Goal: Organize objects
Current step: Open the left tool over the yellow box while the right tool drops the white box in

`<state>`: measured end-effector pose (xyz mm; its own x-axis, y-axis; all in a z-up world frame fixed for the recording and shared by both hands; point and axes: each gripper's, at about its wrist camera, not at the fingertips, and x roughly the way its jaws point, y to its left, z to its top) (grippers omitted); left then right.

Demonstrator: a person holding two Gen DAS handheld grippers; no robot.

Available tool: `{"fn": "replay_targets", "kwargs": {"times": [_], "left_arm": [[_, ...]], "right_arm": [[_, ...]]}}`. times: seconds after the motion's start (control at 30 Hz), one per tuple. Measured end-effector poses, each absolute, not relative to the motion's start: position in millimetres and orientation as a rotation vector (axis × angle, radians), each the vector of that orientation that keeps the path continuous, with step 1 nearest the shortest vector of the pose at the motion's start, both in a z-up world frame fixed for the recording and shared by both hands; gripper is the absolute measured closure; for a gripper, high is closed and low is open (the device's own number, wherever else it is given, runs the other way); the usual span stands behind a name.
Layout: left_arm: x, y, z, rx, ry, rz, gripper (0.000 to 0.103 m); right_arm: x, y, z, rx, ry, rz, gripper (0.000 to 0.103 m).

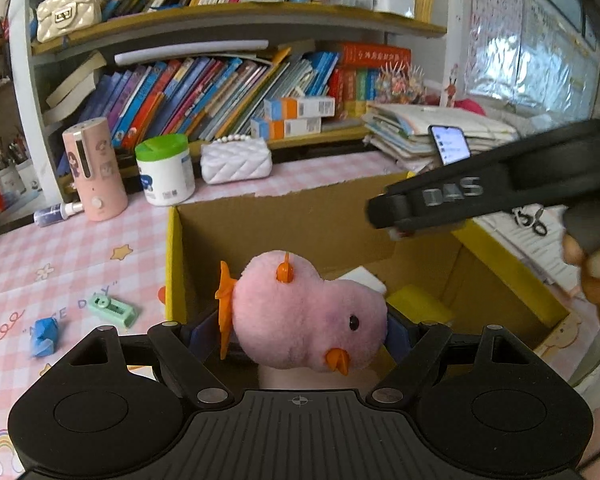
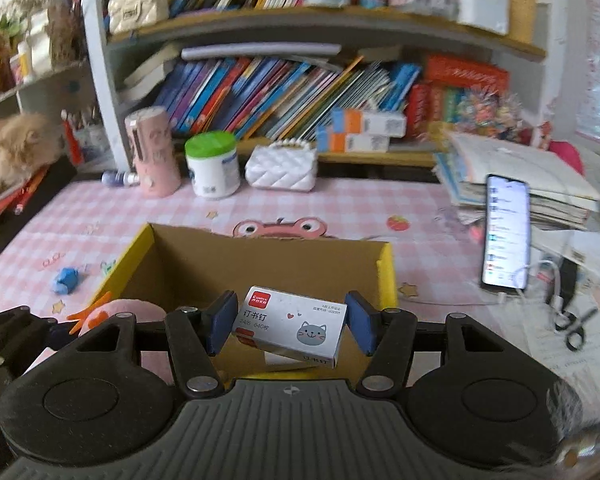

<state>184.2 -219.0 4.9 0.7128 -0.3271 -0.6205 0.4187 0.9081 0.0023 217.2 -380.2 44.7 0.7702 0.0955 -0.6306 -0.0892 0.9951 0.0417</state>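
Observation:
My left gripper point(image 1: 300, 332) is shut on a pink plush chick point(image 1: 304, 312) with orange beak and feet, held over the near left part of an open cardboard box point(image 1: 284, 224) with yellow edges. My right gripper point(image 2: 290, 322) holds a white staples box point(image 2: 290, 326) with a red corner and a cat drawing between its blue pads, tilted, above the same cardboard box point(image 2: 268, 260). The pads look slightly apart from the box ends. The right gripper also shows in the left wrist view point(image 1: 396, 220). A yellow item point(image 1: 420, 304) and a white item point(image 1: 364, 278) lie inside the box.
On the pink checked mat lie a blue item point(image 1: 44, 336) and a green item point(image 1: 114, 310). Behind stand a pink bottle point(image 1: 96, 168), a white tub point(image 1: 166, 170), a white purse point(image 1: 236, 160), bookshelves. A phone point(image 2: 506, 232), scissors point(image 2: 576, 328) and paper stacks are at right.

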Motion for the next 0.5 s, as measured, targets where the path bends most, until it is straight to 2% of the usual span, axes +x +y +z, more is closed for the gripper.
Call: {"fn": "replay_targets", "kwargs": {"times": [0.5], "left_arm": [[187.7, -230.1, -5.0, 0.24, 0.687, -0.398, 0.015]], "right_arm": [[279.9, -357.6, -0.5, -0.115, 0.887, 0.202, 0.046]]}}
